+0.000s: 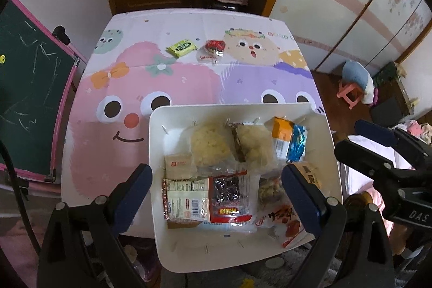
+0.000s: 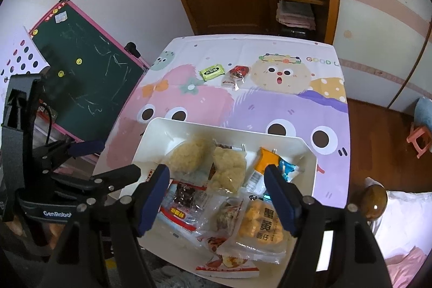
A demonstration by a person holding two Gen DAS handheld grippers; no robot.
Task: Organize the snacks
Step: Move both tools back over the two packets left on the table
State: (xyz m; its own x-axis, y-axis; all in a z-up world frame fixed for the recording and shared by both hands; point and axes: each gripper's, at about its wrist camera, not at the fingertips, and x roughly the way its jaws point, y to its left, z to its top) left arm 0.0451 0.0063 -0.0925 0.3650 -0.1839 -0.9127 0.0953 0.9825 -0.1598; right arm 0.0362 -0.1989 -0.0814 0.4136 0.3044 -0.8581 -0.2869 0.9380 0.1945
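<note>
White tray (image 1: 162, 142) sits at the near edge of the counter (image 1: 189, 88); its near rim appears to overhang the edge. Packed with snack packets: two clear bags of pale puffed snack (image 1: 210, 150), orange-and-blue packet (image 1: 287, 142), red-label dark-fruit packet (image 1: 229, 193).

Left hand-held gripper (image 1: 216, 188) hovers over the tray, jaws wide, holding nothing. Right hand-held gripper (image 2: 217, 190) likewise spread wide and empty, above the yellow egg-yolk snack pack (image 2: 259, 228).

Two strays at the far side of the counter, well apart from the tray: green packet (image 1: 181, 47), and just beside it a red-topped clear packet (image 1: 212, 51).

Risks, as judged:
- Pressing down on the overhanging rim could tip the tray off.
- The red-and-white packet (image 2: 224, 261) juts over the near rim; a nudge could drop it to the floor.
- Slick film may slip from the pads.
- The reach to the far strays passes over the pile; a finger could drag packets out.
</note>
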